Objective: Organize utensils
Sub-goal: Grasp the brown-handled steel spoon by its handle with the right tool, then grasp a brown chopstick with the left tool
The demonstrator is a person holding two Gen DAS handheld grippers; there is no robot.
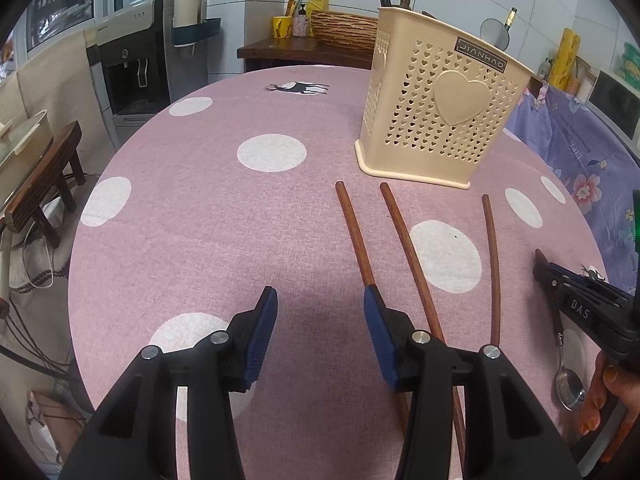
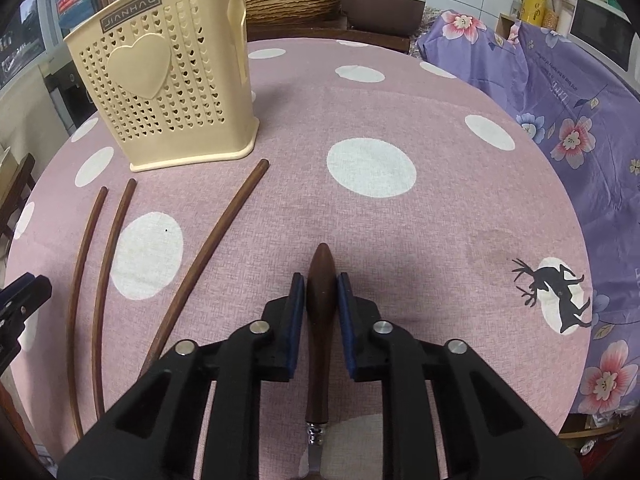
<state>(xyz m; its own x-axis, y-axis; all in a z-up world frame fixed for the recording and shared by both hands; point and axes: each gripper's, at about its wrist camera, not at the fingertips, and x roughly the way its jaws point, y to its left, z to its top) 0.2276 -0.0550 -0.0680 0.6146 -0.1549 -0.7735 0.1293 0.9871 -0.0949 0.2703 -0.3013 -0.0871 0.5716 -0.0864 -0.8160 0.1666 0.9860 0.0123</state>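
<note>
Spoon (image 2: pixel 320 320) pickup is your step: right gripper (image 2: pixel 320 292) clamped on its wooden handle, left gripper (image 1: pixel 320 304) apart and empty, so lift toward the holder (image 2: pixel 168 80)

We look down steeply and from close along each hand-held gripper at the round bench under pink white-dotted cloth (image 1: pixel 208 200). Both views share the cream perforated plastic holder (image 1: pixel 436 120) ahead and three brown wooden chopsticks (image 2: pixel 200 256) between them.
</note>
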